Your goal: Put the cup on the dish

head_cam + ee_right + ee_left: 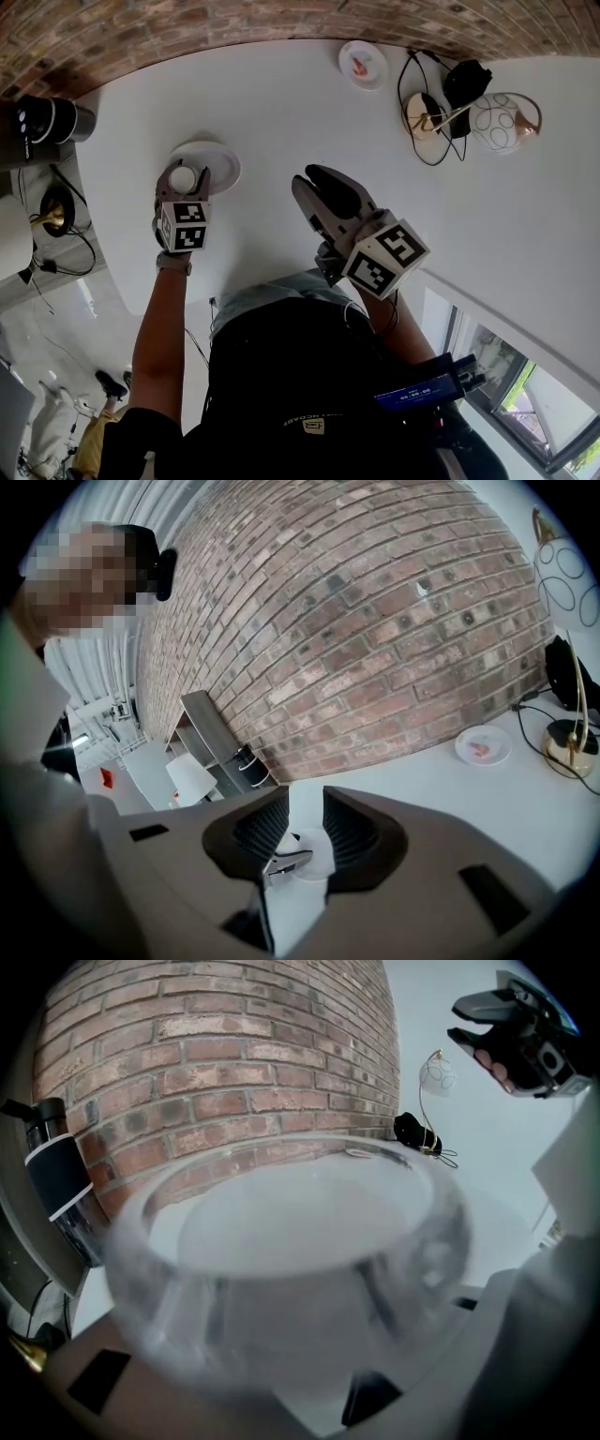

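Observation:
My left gripper (185,174) is shut on a small pale cup (182,179), holding it over the near left part of a white dish (217,161) on the white table. Whether the cup touches the dish I cannot tell. In the left gripper view the translucent cup (291,1241) fills the frame between the jaws. My right gripper (311,180) hovers to the right of the dish, apart from it, pointing toward the wall. Its ridged pads (349,829) stand slightly apart with nothing between them. It also shows in the left gripper view as the right gripper (511,1040) at top right.
At the back stand a small plate (363,64) with something pink on it, a gold-based lamp (424,117) with a white globe shade (502,122), a black object (466,82) and looped cables. A black cylinder (42,120) stands left of the table's edge. A brick wall (234,28) runs behind.

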Tool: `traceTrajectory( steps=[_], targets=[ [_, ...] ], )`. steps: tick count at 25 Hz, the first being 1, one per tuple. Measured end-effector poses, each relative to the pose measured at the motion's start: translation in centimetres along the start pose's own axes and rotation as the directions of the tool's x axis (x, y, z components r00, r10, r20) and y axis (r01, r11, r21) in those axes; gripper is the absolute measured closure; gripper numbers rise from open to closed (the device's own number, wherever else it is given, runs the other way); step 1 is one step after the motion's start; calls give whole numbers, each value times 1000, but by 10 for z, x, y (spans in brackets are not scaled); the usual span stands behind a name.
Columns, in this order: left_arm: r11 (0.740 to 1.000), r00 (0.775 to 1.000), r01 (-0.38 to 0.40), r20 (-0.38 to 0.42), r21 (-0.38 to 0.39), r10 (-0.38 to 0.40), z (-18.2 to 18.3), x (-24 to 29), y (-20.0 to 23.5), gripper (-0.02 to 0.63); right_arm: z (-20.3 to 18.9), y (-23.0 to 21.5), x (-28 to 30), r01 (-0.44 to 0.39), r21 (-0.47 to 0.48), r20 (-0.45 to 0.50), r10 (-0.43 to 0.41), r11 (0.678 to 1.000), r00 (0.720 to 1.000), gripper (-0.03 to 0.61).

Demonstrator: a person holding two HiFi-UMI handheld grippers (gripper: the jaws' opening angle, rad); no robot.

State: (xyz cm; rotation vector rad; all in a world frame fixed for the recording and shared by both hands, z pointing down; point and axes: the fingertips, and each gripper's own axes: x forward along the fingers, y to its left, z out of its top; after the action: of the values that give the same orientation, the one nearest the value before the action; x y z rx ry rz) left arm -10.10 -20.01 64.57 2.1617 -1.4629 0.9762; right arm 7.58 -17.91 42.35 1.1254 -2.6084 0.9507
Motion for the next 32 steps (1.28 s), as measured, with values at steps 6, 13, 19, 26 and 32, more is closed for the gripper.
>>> traceTrajectory(
  steps=[6, 13, 19, 26, 32],
  targets=[
    [999, 999, -35, 1, 23, 35, 0, 6, 1, 376, -3, -5, -4, 9, 9, -2, -9, 1000, 1000, 474],
    [1000, 1000, -10, 2, -21, 10, 1, 11, 2, 374, -4, -10, -7, 17, 19, 5, -17, 1000, 1000, 474],
    [999, 1000, 2, 9, -35, -1, 1, 12, 3, 373, -6, -11, -8, 20, 27, 0, -20, 999, 1000, 474],
    [999, 1000, -9, 10, -36, 10, 1, 11, 3, 373, -7, -11, -8, 22, 25, 0, -22, 999, 1000, 474],
    [1000, 999, 1, 41, -27, 1, 6, 7, 3, 373, -7, -11, -6, 25, 28, -4, -25, 999, 1000, 474]
  ],
)
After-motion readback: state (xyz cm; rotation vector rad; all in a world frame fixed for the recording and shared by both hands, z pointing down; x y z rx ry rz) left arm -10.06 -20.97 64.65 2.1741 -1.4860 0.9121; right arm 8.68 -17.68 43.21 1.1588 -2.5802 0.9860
